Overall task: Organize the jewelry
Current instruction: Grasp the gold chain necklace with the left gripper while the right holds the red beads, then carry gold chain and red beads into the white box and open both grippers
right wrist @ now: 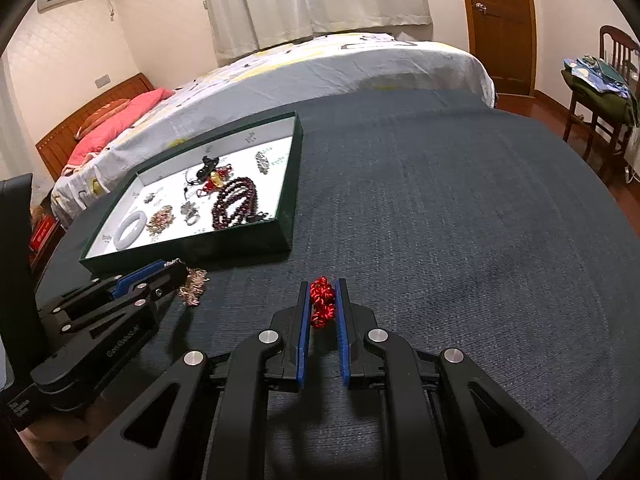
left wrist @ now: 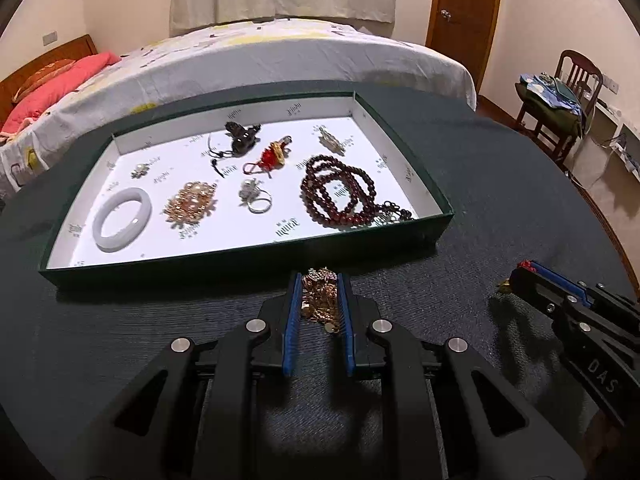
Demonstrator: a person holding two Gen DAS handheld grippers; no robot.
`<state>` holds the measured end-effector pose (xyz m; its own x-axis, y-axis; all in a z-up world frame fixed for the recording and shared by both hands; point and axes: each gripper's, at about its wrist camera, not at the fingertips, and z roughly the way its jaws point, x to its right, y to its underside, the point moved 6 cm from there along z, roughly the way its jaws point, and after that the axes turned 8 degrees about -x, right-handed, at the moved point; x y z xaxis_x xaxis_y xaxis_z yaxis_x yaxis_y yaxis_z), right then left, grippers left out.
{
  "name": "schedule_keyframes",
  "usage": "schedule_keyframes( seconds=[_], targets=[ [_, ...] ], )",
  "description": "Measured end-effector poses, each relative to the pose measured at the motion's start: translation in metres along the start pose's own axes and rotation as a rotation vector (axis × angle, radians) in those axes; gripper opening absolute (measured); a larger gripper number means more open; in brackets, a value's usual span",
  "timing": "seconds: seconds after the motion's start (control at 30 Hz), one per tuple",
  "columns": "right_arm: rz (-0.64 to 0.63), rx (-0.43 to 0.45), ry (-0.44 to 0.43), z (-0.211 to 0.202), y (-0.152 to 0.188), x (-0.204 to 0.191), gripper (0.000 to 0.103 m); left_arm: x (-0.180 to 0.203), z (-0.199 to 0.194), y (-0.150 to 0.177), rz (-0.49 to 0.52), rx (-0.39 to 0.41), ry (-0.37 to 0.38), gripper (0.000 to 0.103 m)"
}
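A green tray [left wrist: 248, 260] with a white floor holds a white bangle [left wrist: 122, 218], a gold brooch [left wrist: 191, 202], a silver ring [left wrist: 256, 196], dark red beads [left wrist: 344, 196], a red-gold charm [left wrist: 272, 156] and a black pendant [left wrist: 240, 136]. My left gripper [left wrist: 319, 280] is shut on a gold chain piece [left wrist: 320, 296] on the table just before the tray's near wall. My right gripper [right wrist: 323, 284] is shut on a red knotted cord ornament [right wrist: 322, 302] on the table, right of the tray [right wrist: 224, 246]. The left gripper [right wrist: 176, 276] also shows in the right wrist view.
The round dark table [right wrist: 460, 220] extends right of the tray. A bed [left wrist: 260, 52] lies behind it. A wooden chair [left wrist: 568, 100] with clothes stands at the right, near a door [left wrist: 464, 4].
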<state>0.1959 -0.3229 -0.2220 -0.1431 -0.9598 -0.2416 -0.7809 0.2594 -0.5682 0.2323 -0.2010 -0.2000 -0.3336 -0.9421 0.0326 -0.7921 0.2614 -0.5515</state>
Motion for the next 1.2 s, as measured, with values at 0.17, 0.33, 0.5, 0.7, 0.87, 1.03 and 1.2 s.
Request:
schedule_keyframes(
  seconds=[0.17,0.33,0.5,0.7,0.87,1.03,1.2],
  targets=[
    [-0.02,0.02,-0.013,-0.006,-0.002,-0.01,0.012,-0.008,-0.013,0.002,-0.015,0.015,-0.01,0.018],
    [-0.037,0.038,-0.027,-0.015,-0.005,-0.02,0.012,-0.023,-0.032,0.006,-0.032,0.041,-0.022,0.018],
    [-0.07,0.06,-0.02,-0.028,-0.006,-0.033,0.012,-0.037,-0.048,0.009,-0.057,0.063,-0.027,0.018],
    [-0.09,0.084,-0.035,-0.044,-0.009,-0.048,0.012,-0.053,-0.073,0.011,-0.073,0.106,-0.026,0.018],
    [-0.107,0.107,-0.059,-0.053,-0.017,-0.063,0.012,-0.066,-0.093,0.006,-0.083,0.146,-0.034,0.018],
    [-0.141,0.145,-0.081,-0.059,-0.034,-0.083,0.012,-0.079,-0.108,-0.009,-0.09,0.189,-0.043,0.018],
    [-0.17,0.187,-0.104,-0.062,-0.058,-0.102,0.012,-0.091,-0.117,-0.033,-0.095,0.234,-0.048,0.018]
  ],
)
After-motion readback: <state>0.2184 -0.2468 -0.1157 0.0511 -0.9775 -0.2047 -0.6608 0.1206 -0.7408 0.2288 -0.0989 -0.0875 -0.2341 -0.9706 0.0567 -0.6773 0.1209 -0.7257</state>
